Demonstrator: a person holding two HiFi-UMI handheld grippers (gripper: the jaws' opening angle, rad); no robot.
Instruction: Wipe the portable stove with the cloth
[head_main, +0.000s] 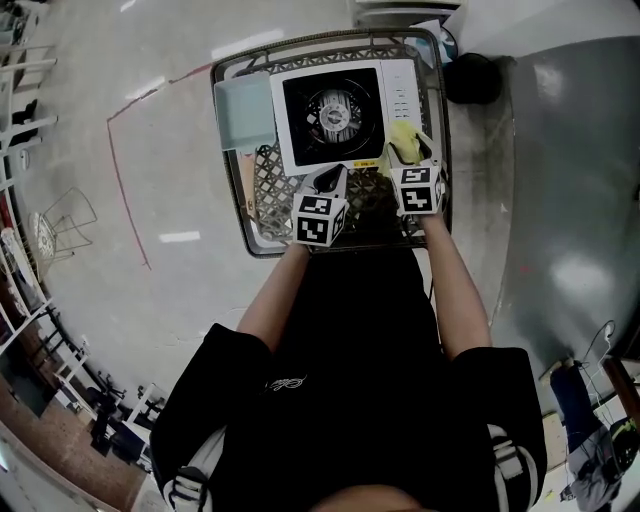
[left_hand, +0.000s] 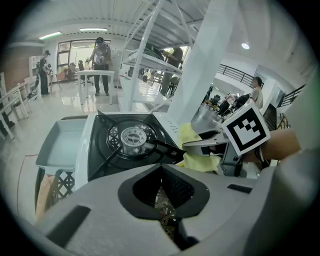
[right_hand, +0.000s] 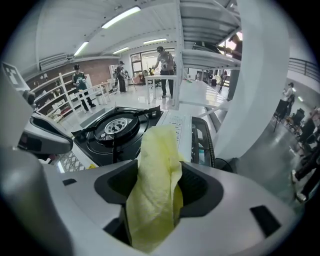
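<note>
- Looking down in the head view, the portable stove (head_main: 398, 95) sits in a mesh basket (head_main: 262, 195) with a pale tray (head_main: 243, 110) just beside it on the left. The yellow cloth (head_main: 403, 138) lies on the stove's near right corner at the tip of the right gripper (head_main: 411, 160). The left gripper (head_main: 328, 180) hangs by the near edge, probably parked out of the wiping path.
- In the left gripper view, its jaws are pressed together on nothing, with basket mesh showing below. The burner (left_hand: 132, 136) stands proud in the middle, so a wipe would likely have to go round it.
- In the right gripper view, the jaws stand wide and the cloth rises loose between them, apparently not pinched. The control strip (right_hand: 175, 125) ahead is flat, open room, but the basket rim (right_hand: 201, 142) runs close along the right, so there is little room for sideways sweeps there.
</note>
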